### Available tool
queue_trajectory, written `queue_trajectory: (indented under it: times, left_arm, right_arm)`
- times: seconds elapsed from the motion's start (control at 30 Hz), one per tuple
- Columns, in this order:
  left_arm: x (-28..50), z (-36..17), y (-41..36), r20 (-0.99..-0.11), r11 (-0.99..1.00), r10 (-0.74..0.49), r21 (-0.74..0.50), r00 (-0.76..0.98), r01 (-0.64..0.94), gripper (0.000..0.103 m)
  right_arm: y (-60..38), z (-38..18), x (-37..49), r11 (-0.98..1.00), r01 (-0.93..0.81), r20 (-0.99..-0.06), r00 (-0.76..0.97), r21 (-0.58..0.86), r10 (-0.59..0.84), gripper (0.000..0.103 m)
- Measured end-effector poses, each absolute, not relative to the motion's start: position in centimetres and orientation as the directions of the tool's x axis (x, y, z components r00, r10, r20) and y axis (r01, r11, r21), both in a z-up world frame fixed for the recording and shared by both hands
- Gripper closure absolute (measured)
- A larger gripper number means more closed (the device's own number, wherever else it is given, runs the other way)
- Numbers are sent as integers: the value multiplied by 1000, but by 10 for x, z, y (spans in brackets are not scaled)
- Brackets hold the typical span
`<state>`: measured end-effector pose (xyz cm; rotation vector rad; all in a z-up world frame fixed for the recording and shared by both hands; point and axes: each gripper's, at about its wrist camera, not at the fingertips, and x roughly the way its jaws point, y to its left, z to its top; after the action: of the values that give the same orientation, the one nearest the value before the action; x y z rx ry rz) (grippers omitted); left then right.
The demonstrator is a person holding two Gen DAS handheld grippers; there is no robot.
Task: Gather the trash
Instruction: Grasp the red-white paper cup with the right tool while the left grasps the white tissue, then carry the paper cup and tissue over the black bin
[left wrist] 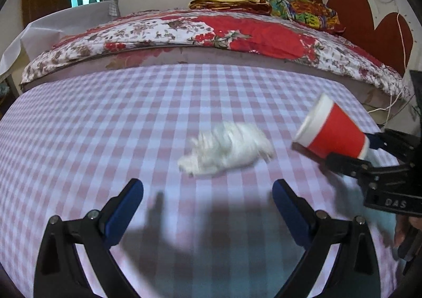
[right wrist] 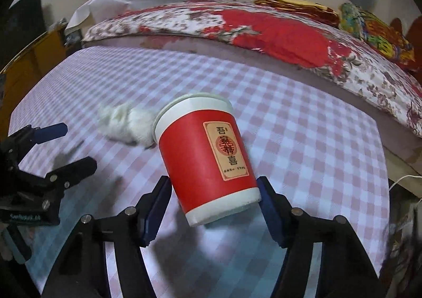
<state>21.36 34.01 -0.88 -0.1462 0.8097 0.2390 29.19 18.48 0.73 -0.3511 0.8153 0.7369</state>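
The right gripper (right wrist: 213,203) is clenched on the base of a red paper cup (right wrist: 204,155), holding it tilted above the checked table (right wrist: 316,139), mouth toward a crumpled white tissue (left wrist: 226,150) lying near the table's middle. The left gripper (left wrist: 208,208) hovers just short of the tissue, fingers spread and empty. With the grip so low on the tapered cup, it could slip or crush, and the light tissue might skid away when pinched.
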Motion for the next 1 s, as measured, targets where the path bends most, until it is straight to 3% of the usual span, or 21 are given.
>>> queue_trajectory:
  times: [0.23, 0.3, 0.33, 0.37, 0.53, 1.0]
  left_arm:
    - [258, -16, 342, -764, 986, 87, -27, 640, -166, 6]
    - [265, -19, 337, -771, 992, 53, -30, 634, -119, 23]
    - [266, -20, 333, -775, 994, 32, -40, 631, -100, 45]
    - [266, -21, 331, -776, 994, 15, -55, 631, -91, 52]
    - [256, -13, 320, -749, 993, -23, -96, 662, -73, 57]
    - [200, 20, 262, -644, 992, -63, -127, 762, -25, 57]
  right_arm:
    - [187, 8, 315, 719, -695, -763, 467, -6, 446, 38]
    - [185, 8, 318, 725, -689, -764, 468, -1, 444, 38]
    - [183, 9, 319, 729, -685, -763, 471, 0, 442, 39]
    - [181, 10, 318, 731, -682, -762, 473, 1, 442, 39]
    - [163, 14, 309, 751, -660, -751, 494, 4, 438, 41]
    - [63, 37, 241, 814, -580, -709, 578, -10, 404, 42]
